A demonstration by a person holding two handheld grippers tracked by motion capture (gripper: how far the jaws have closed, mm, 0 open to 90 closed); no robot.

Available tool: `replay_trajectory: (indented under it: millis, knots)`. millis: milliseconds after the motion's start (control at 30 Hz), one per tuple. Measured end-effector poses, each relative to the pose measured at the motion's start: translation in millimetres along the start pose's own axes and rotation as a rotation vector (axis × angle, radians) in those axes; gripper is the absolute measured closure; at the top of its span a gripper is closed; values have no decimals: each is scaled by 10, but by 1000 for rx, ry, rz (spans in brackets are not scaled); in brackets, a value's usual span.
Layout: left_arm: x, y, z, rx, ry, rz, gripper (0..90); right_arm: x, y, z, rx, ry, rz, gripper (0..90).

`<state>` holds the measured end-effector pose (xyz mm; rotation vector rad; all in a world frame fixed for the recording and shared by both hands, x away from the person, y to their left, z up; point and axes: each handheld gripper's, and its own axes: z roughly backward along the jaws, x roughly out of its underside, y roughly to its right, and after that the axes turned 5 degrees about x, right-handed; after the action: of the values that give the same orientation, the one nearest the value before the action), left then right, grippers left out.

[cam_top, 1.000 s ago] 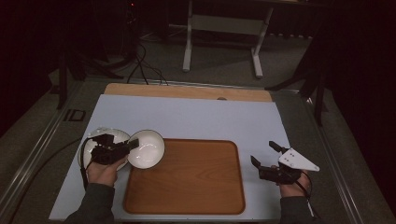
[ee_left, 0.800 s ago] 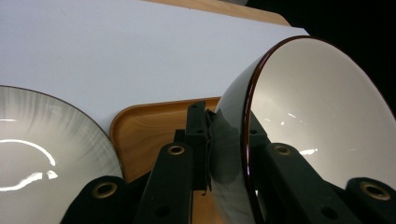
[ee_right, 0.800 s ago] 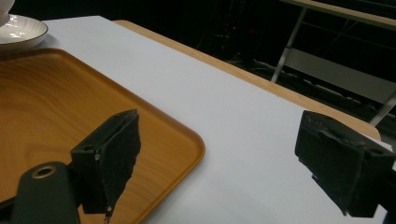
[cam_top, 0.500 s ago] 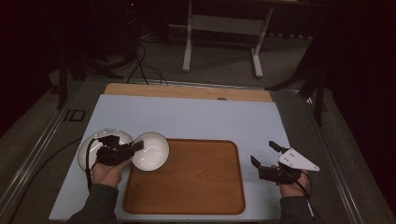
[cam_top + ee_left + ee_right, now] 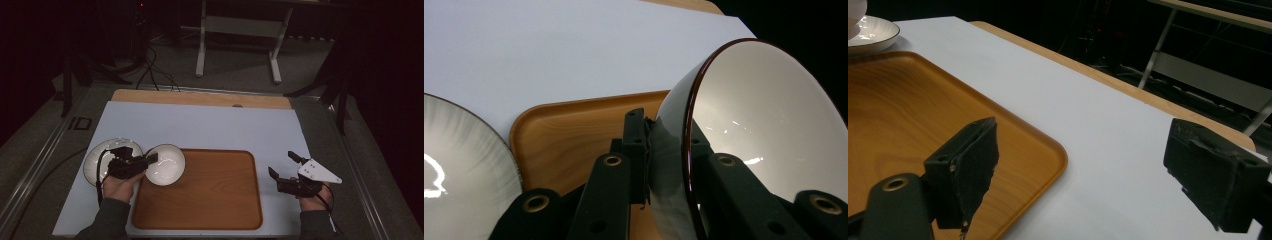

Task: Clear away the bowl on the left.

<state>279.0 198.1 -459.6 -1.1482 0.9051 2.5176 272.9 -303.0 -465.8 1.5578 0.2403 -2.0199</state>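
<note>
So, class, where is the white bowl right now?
In the high view, the white bowl sits left of centre, over the wooden tray's corner, beside the plate.

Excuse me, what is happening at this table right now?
A person works with a gripper in each hand. The left gripper is shut on the rim of a white bowl, holding it tilted over the left edge of the wooden tray, next to a white plate. The right gripper rests open and empty on the white mat to the right of the tray.
</note>
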Motion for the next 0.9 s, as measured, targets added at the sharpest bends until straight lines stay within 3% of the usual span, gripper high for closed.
replay_trajectory:
  millis: [900]
  knots:
    - [48,180,-182,42,-42,-30,802,1,-6,-2,1,-1,5,138]
